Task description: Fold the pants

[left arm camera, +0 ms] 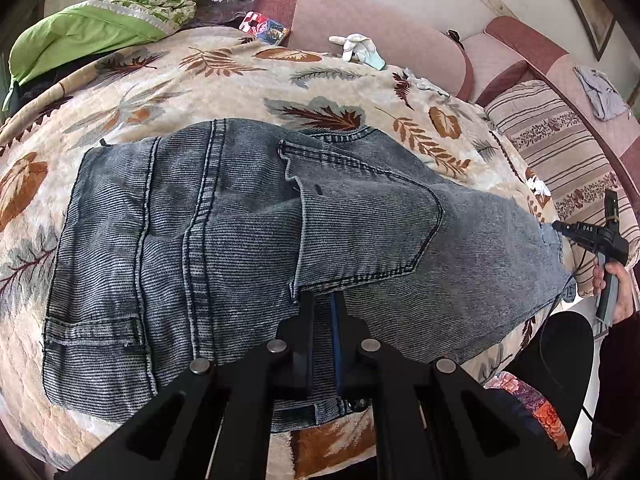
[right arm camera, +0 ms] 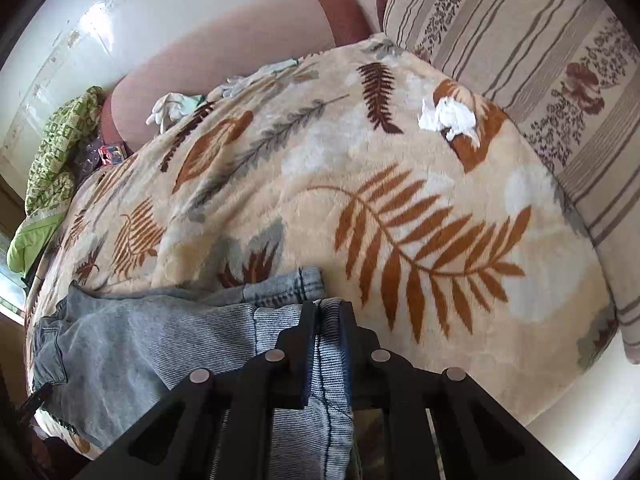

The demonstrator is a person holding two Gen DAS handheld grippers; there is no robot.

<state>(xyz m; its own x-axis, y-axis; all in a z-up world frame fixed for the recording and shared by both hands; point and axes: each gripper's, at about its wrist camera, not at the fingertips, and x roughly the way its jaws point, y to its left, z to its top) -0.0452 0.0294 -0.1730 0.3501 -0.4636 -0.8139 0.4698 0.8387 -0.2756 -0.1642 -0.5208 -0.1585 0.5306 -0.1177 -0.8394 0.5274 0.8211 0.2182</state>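
1. Pants (left arm camera: 248, 240): grey-blue denim, spread flat on the blanket (left arm camera: 200, 76), waist end to the left in the left wrist view, legs running right.
2. Left gripper (left arm camera: 323, 300): jaws closed, a strip of denim at the waist pinched between them.
3. Right gripper (right arm camera: 328, 308): jaws closed on the hem (right arm camera: 304, 280) end of a leg; also seen in the left wrist view at the far right, held by a hand (left arm camera: 618, 284).
4. Blanket: cream plush, brown and grey leaf print, covering a pink sofa (left arm camera: 360, 12).
5. Gloves (left arm camera: 356, 48): white, at the blanket's far edge.
6. Striped cushion (right arm camera: 520, 40): beside the blanket.
7. Green bedding (left arm camera: 100, 20): piled at the far left.
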